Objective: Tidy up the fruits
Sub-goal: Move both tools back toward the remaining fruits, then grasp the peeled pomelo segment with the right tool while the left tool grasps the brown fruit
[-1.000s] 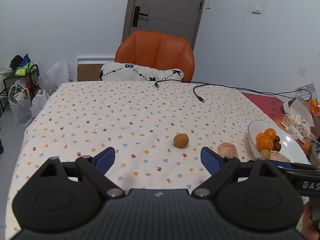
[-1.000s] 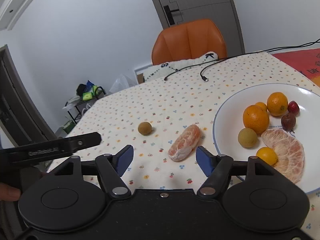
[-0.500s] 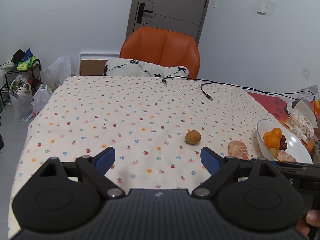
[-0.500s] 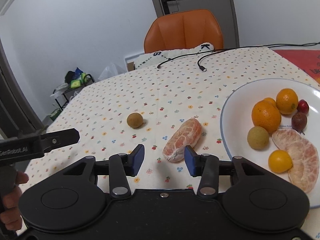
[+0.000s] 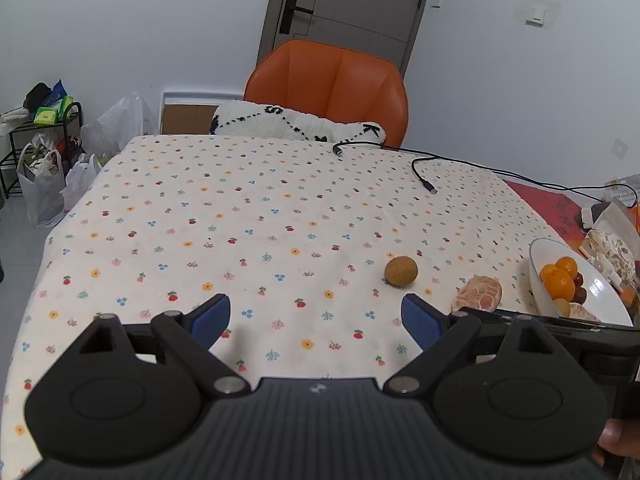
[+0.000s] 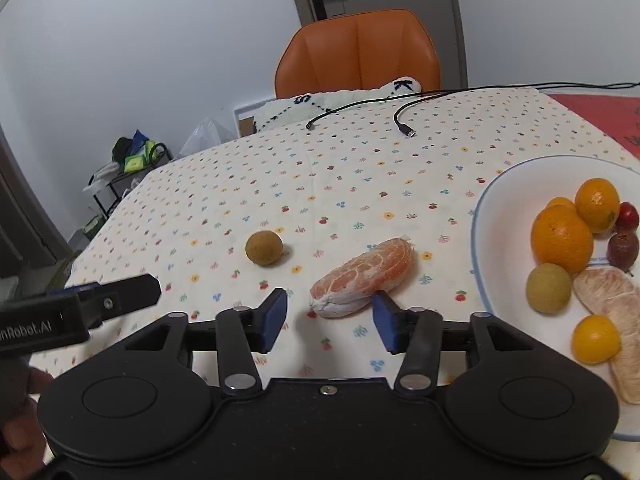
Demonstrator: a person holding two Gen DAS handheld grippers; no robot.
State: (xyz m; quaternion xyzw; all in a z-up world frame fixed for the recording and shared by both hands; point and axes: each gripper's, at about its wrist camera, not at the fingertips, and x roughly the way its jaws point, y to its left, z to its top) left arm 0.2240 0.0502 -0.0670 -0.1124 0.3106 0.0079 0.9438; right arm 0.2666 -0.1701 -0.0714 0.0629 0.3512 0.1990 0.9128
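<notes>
While the right gripper point(image 6: 330, 318) narrows from wide spread to a partial gap, its fingers now flank the near end of the peeled pomelo segment point(image 6: 366, 276) on the tablecloth point(image 6: 280, 184), not yet pinching. Left gripper point(image 5: 316, 320) hangs back, fingers spread, empty. Grasp looks imminent; plate point(image 6: 500, 220) sits just right.

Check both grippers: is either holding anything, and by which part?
Nothing is held. The left gripper is open over bare tablecloth; the right gripper is open, its fingers flanking the near end of the peeled pomelo segment.
</notes>
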